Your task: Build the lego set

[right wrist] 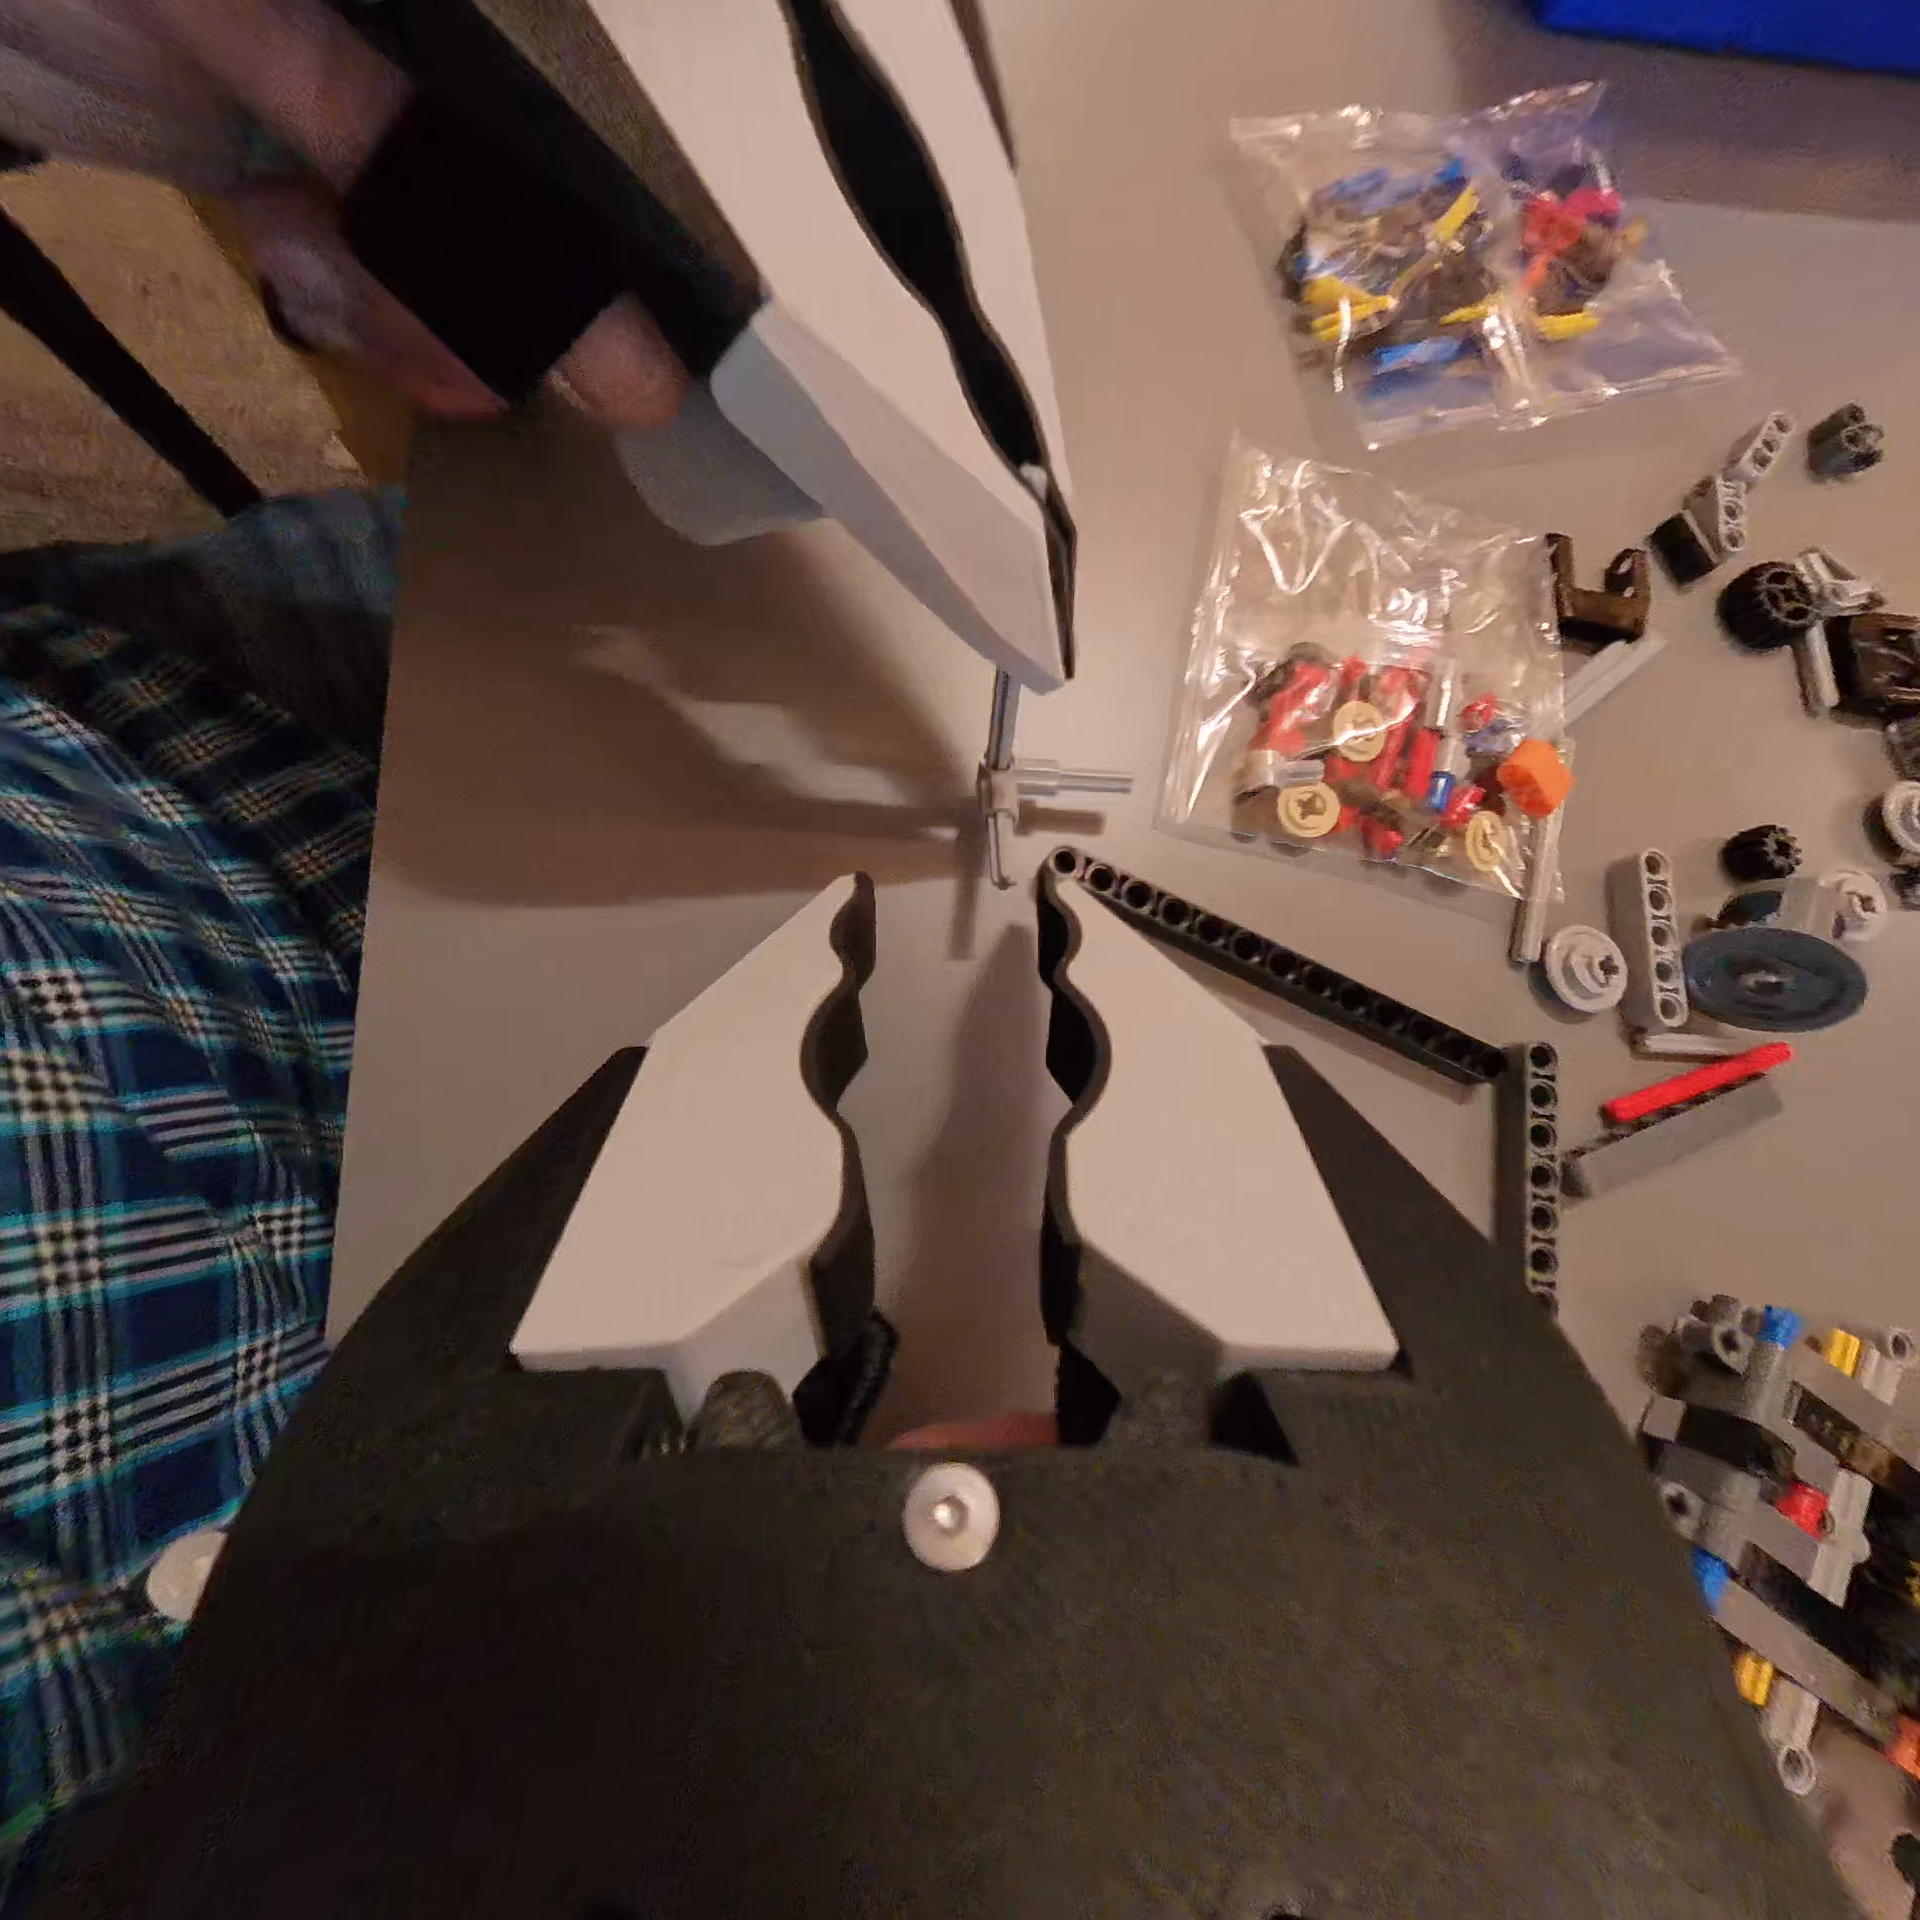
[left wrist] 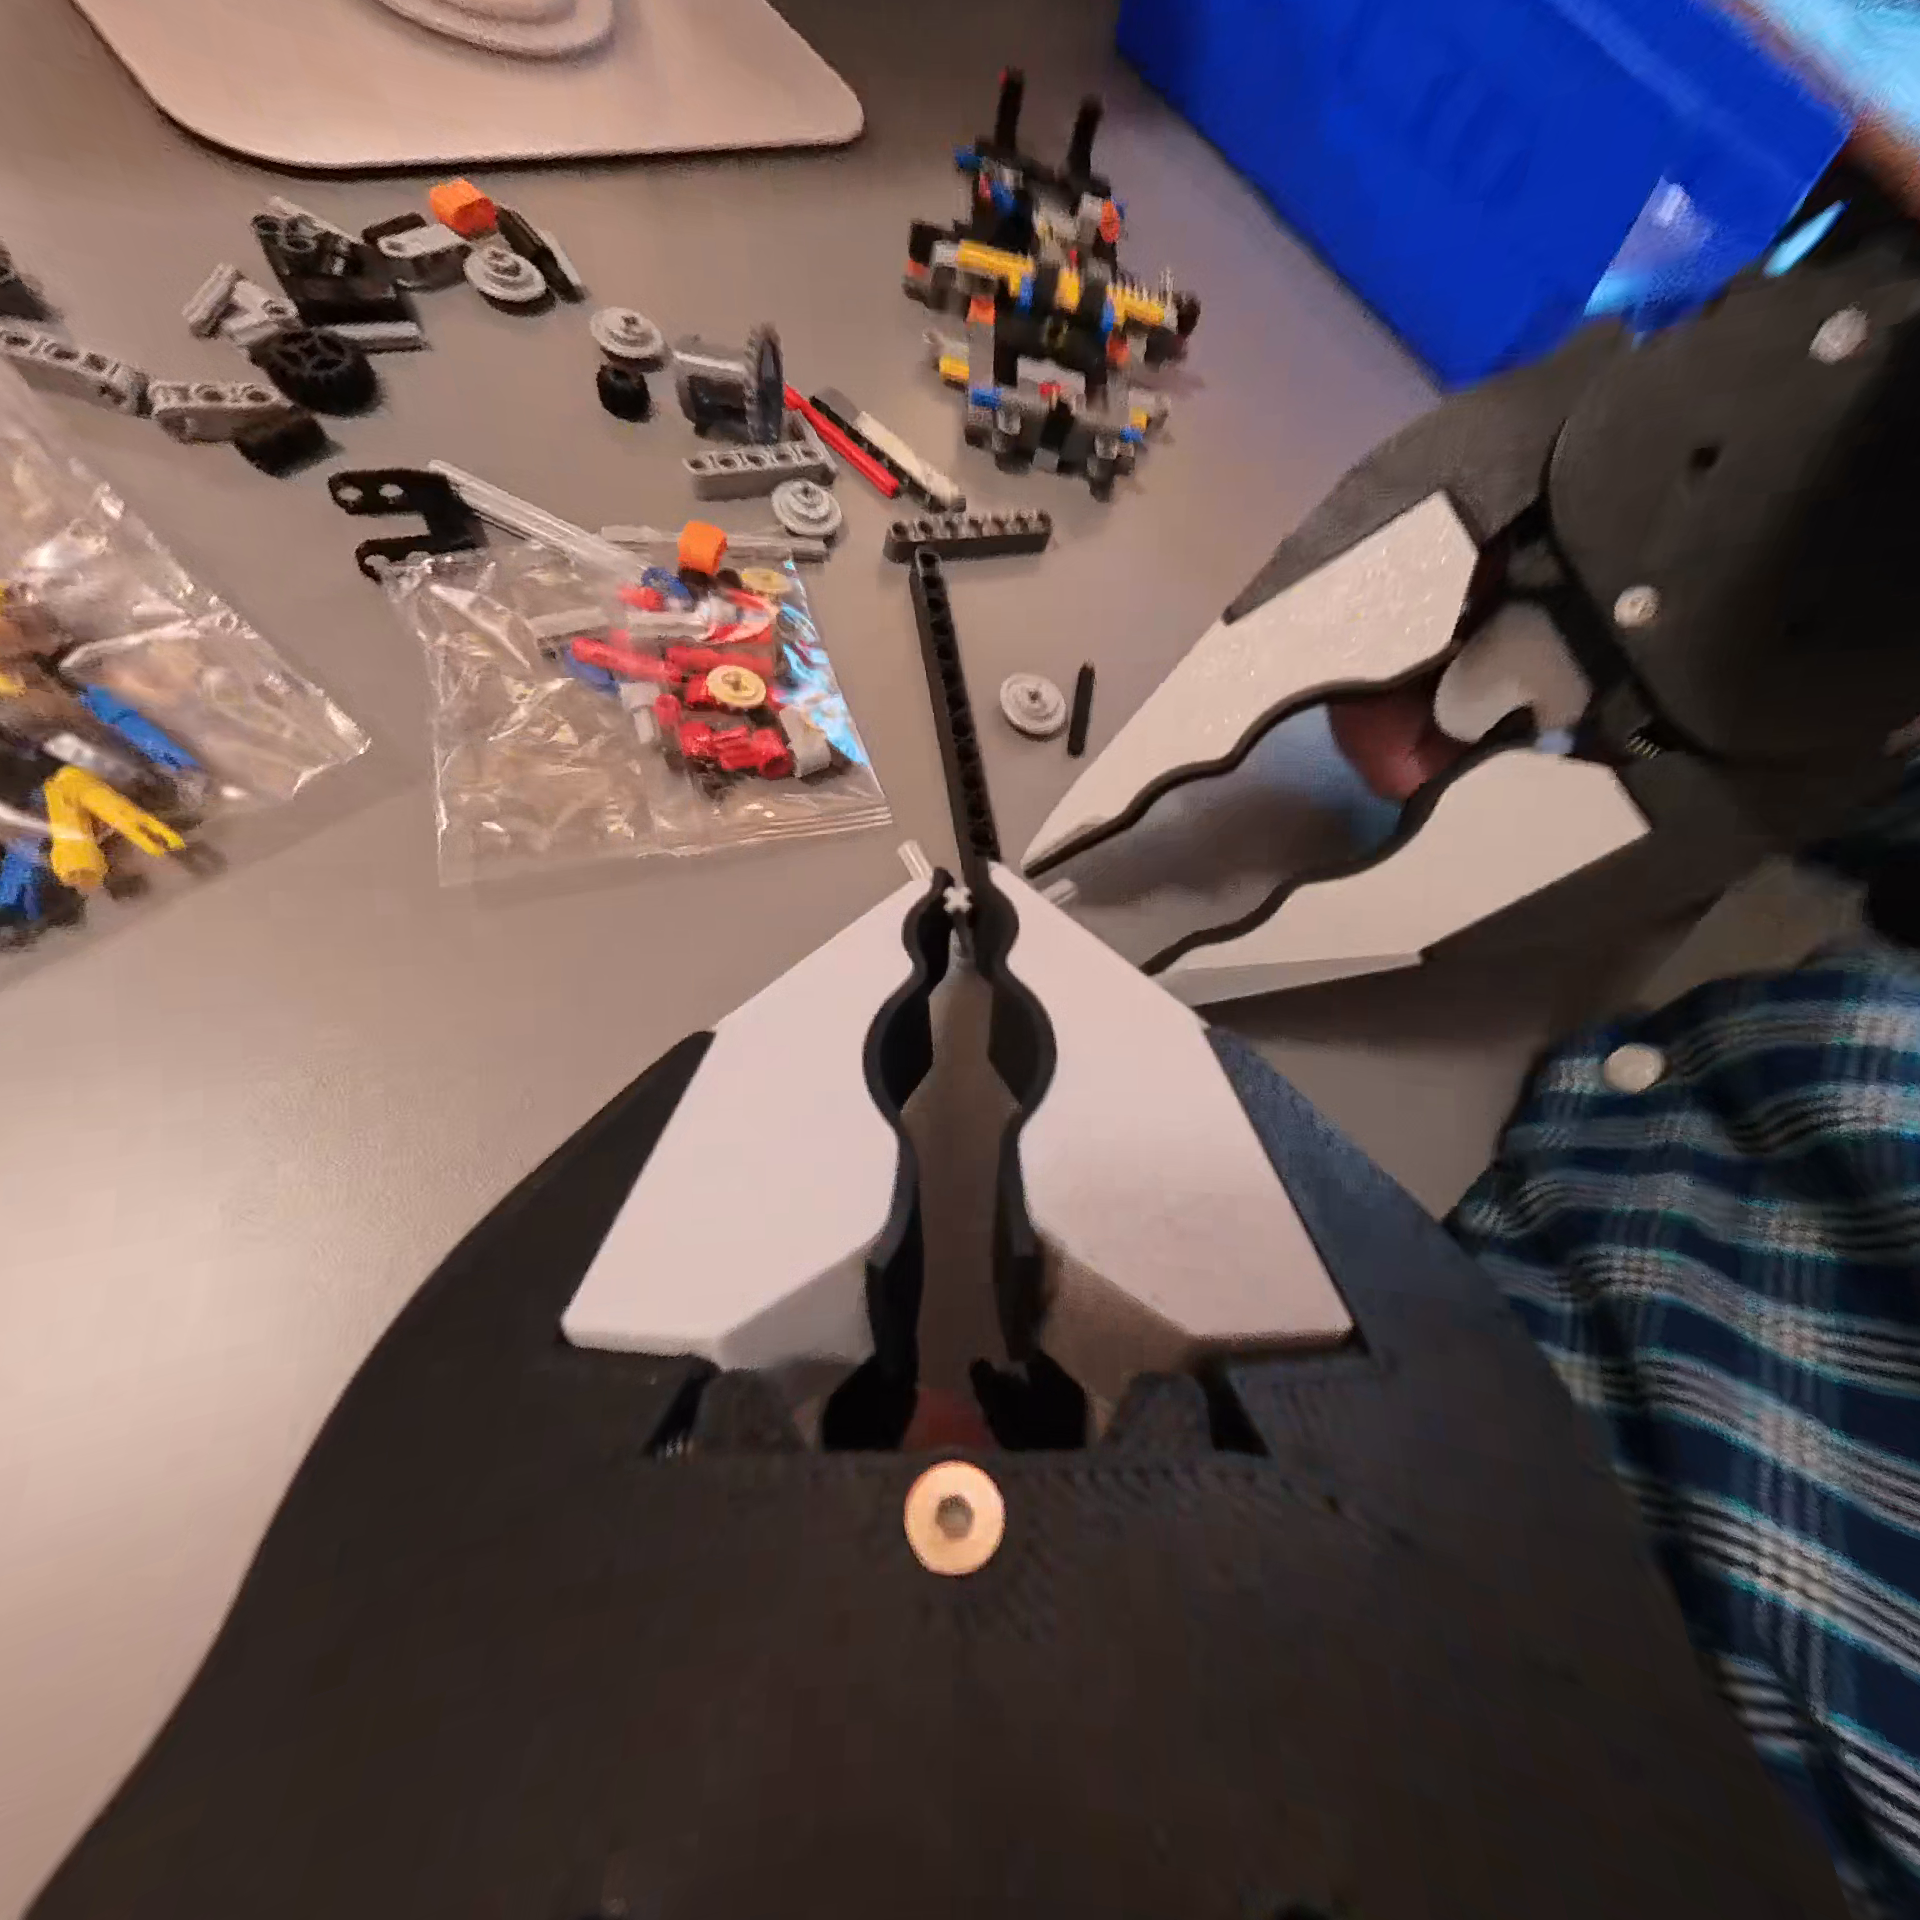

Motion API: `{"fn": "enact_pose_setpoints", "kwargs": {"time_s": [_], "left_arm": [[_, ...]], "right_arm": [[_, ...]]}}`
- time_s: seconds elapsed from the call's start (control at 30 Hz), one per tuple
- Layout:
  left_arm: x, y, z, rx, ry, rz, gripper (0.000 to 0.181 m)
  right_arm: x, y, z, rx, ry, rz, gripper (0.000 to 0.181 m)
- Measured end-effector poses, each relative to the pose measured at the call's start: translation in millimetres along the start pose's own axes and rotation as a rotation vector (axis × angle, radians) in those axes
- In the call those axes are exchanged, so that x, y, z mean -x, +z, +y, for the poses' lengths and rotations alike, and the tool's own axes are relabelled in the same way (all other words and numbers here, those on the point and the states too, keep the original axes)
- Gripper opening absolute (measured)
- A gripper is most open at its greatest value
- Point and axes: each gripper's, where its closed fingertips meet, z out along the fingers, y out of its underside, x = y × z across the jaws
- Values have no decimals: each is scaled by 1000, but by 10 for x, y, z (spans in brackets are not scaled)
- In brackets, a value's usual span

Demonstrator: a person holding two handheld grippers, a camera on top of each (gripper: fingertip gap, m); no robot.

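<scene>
My left gripper [left wrist: 958,904] is shut on a thin grey axle [right wrist: 1000,727] and holds it just above the table. The axle carries a small grey connector with a pin [right wrist: 1060,781] sticking out sideways. In the right wrist view the left gripper [right wrist: 1055,665] comes down from the top. My right gripper [right wrist: 954,878] is open and empty, its tips just short of the connector; it also shows in the left wrist view [left wrist: 1091,914]. A long black holed beam [left wrist: 951,707] lies on the table beside the right finger [right wrist: 1278,966]. The part-built model [left wrist: 1049,301] stands further off.
A clear bag of red and tan parts [left wrist: 665,696] and a second bag [left wrist: 94,727] lie on the grey table. Loose grey and black pieces [left wrist: 343,301] are scattered behind. A blue bin [left wrist: 1455,156] stands at the back. A person's plaid sleeve [right wrist: 156,935] is at the table edge. There is about 4 cm between the tips of the two grippers. The part-built model [left wrist: 1049,301] lies around 20 cm away from my right fingertips.
</scene>
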Motion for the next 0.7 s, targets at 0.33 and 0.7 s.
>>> {"fn": "enact_pose_setpoints", "kwargs": {"time_s": [0.33, 0.7], "left_arm": [[64, 2, -5, -34, -89, 5, 1], [32, 44, -4, -14, 9, -31, 0]], "right_arm": [[-53, 38, 55, 12, 56, 8, 21], [-82, 64, 42, 8, 61, 7, 16]]}}
